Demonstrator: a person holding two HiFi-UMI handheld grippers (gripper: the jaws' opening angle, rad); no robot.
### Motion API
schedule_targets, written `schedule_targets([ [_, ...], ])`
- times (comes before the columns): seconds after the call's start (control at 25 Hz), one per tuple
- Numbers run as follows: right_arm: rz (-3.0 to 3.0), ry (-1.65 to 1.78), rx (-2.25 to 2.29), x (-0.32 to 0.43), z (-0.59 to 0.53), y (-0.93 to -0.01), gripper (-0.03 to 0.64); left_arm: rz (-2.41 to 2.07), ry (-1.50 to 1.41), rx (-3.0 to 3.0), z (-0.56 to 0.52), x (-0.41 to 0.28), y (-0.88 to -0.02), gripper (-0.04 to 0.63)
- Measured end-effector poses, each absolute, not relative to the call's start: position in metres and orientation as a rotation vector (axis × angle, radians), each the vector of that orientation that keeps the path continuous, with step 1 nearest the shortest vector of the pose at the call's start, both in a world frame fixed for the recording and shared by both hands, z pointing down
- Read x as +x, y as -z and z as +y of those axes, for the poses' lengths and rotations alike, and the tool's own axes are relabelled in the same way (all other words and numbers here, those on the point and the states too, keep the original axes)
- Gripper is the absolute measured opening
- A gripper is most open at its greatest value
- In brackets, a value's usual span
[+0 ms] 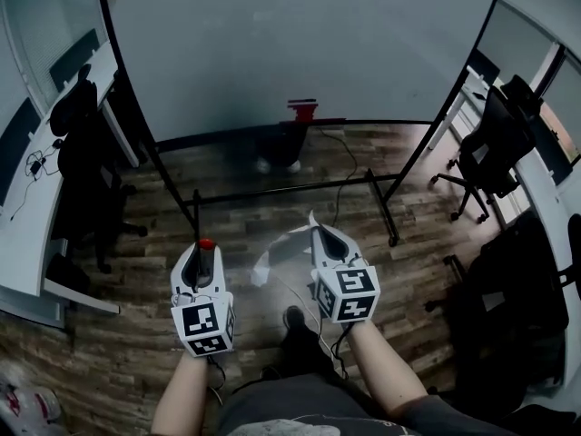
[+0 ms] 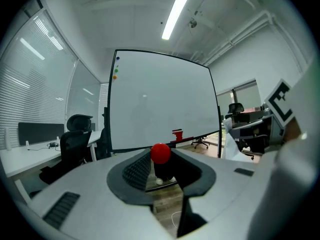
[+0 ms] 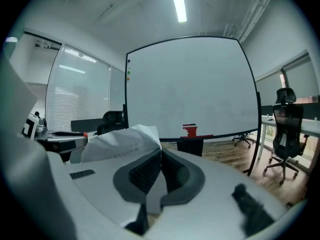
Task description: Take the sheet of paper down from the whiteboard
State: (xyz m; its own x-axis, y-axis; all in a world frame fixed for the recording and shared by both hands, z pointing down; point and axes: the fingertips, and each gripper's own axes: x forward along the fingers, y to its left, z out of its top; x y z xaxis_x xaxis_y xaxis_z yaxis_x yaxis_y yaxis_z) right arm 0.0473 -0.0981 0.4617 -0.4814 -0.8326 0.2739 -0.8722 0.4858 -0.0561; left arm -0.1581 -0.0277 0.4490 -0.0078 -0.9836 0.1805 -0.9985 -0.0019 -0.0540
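Observation:
The whiteboard (image 1: 300, 44) stands ahead of me on a black wheeled frame, its face bare apart from small coloured magnets (image 2: 116, 71) at the top left. My right gripper (image 1: 318, 232) is shut on the white sheet of paper (image 3: 120, 144), which hangs crumpled to the left of its jaws (image 1: 270, 260), away from the board. My left gripper (image 1: 207, 249) is shut on a small red round magnet (image 2: 160, 153) at its fingertips. Both grippers point towards the board from some way back, over the wood floor.
A red eraser (image 1: 303, 110) sits on the board's tray. A person's legs and white shoes (image 1: 272, 160) show behind the board. Black office chairs (image 1: 495, 143) and desks (image 1: 36, 198) flank both sides. The frame's feet (image 1: 390, 234) and a cable cross the floor.

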Motion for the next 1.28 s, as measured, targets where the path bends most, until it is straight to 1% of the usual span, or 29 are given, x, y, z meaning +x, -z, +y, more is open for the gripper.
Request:
schedule_targets([
  [0.6,-2.544,-0.228,1.462,0.049,-0.009,-0.448,0.021,-2.136,-0.189,2.197,0.058,-0.147,-0.438,0.124],
  [0.84,-2.551,-0.175,1.422,0.047,0.009,-0.444,0.021,-2.136,-0.199,2.194,0.071,-0.146,-0.44,0.124],
  [1.28,-2.563,-0.181,1.389,0.044,0.013,-0.444,0.021,-2.115,-0.184,2.226,0.069,-0.14,-0.435,0.124],
])
